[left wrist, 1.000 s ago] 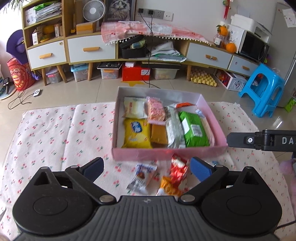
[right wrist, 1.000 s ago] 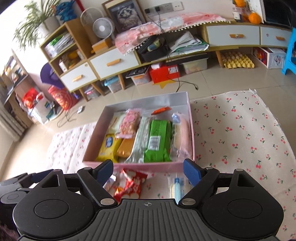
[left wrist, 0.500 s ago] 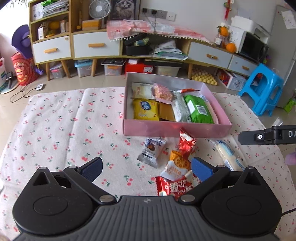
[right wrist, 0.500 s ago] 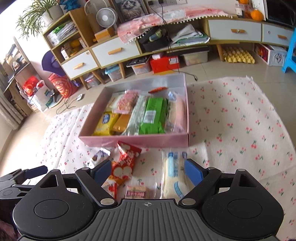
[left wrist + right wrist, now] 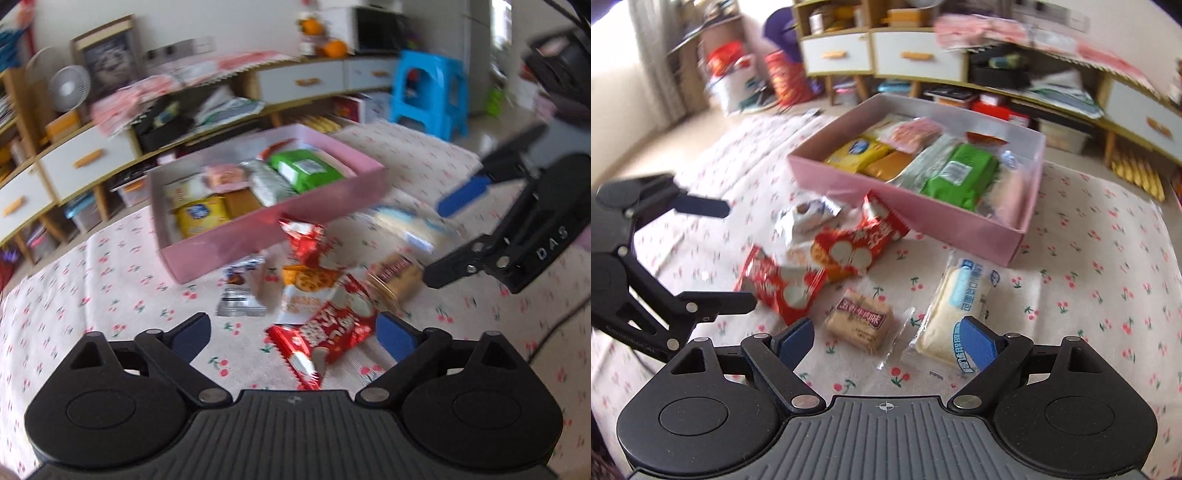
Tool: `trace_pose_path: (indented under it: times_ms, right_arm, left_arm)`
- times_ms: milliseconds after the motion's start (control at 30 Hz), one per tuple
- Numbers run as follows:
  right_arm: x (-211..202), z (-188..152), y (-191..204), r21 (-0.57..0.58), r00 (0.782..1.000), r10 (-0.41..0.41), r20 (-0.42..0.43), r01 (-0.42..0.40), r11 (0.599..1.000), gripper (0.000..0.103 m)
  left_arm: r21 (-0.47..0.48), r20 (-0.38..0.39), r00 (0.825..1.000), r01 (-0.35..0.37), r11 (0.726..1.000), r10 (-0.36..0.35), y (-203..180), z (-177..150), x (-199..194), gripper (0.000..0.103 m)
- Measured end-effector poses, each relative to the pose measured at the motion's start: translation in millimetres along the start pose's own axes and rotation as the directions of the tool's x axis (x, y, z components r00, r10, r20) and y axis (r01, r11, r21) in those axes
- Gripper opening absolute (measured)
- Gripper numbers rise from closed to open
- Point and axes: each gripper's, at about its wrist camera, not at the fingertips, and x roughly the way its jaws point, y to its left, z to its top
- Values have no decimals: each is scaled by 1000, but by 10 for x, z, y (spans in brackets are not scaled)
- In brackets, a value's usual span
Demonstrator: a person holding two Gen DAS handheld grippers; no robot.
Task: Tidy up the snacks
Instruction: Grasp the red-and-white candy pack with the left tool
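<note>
Two grippers over the loose snacks beside the pink cardboard box (image 5: 960,229). My left gripper (image 5: 291,330) is closing, pads not yet pressing, straddling the red-and-white foil snack packet (image 5: 325,332) on the cherry-print cloth (image 5: 92,295). My right gripper (image 5: 886,338) is wide open, empty, above the tan wrapped biscuit bar (image 5: 858,319). I'd centre each packet, drop low, pinch the body, not the crimped edge.

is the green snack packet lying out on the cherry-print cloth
No, the green plastic snack packet lies inside the pink cardboard box, between other wrapped snacks.
</note>
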Motion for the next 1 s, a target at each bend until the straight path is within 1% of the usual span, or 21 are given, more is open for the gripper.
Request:
trace_pose_path:
  times_ms: [67, 200, 267, 300, 333, 367, 400, 433, 500, 600, 700, 733, 867, 933, 1000]
  right_arm:
    - [20, -10, 10, -28, 1000, 10, -1, -10, 1000, 88]
    - [87, -13, 24, -37, 999, 43, -10, -44, 998, 88]
    - [111, -14, 42, -52, 999, 52, -7, -52, 997, 88]
    - [127, -13, 53, -63, 998, 54, -6, -55, 997, 88]
    - [136, -15, 70, -76, 998, 56, -4, -56, 996, 88]
    - [142, -21, 87, -90, 999, 54, 0, -54, 994, 88]
    - [156, -23, 104, -101, 999, 52, 5, -51, 994, 88]
    - [163, -24, 117, -110, 999, 50, 7, -48, 993, 88]
    - [181, -20, 142, -119, 999, 49, 11, -48, 992, 88]
    - [215, -4, 179, -121, 998, 58, 9, -57, 991, 87]
    - [269, 7, 240, -140, 998, 70, -11, -71, 988, 77]
    - [290, 4, 261, -148, 997, 70, -20, -72, 986, 77]
    - [342, -39, 347, -202, 999, 30, -43, -38, 979, 77]
    - [345, -47, 346, -206, 999, 18, -51, -28, 978, 76]
    - [333, -39, 330, -190, 998, 22, -66, -34, 981, 76]
  left_arm:
    - [53, -11, 1000, 0, 999, 0, -80, 9, 35, 81]
    - [143, -22, 1000, 1, 990, 3, -213, -1, 98, 76]
    - [172, -39, 999, 7, 985, 0, -255, -13, 129, 68]
    - [183, -49, 999, 6, 983, 3, -264, -19, 144, 68]
    - [191, -60, 998, 7, 981, 5, -264, -28, 152, 64]
    - [194, -74, 997, 7, 981, 8, -266, -36, 165, 56]
    - [191, -91, 996, 8, 982, 10, -255, -40, 178, 50]
    - [182, -110, 994, 8, 983, 12, -235, -47, 191, 43]
    - [144, -123, 992, 12, 990, 5, -194, -43, 175, 34]
    - [96, -131, 991, 10, 995, 3, -153, -30, 138, 32]
    - [51, -151, 988, 5, 999, 3, -109, -41, 128, 32]
    - [32, -160, 987, 0, 999, 5, -83, -48, 122, 32]
    - [-39, -201, 979, -50, 998, 41, 28, -76, 92, 32]
    - [-71, -224, 972, -81, 994, 64, 92, -103, 73, 32]
    - [-100, -243, 967, -108, 989, 81, 160, -134, 52, 33]
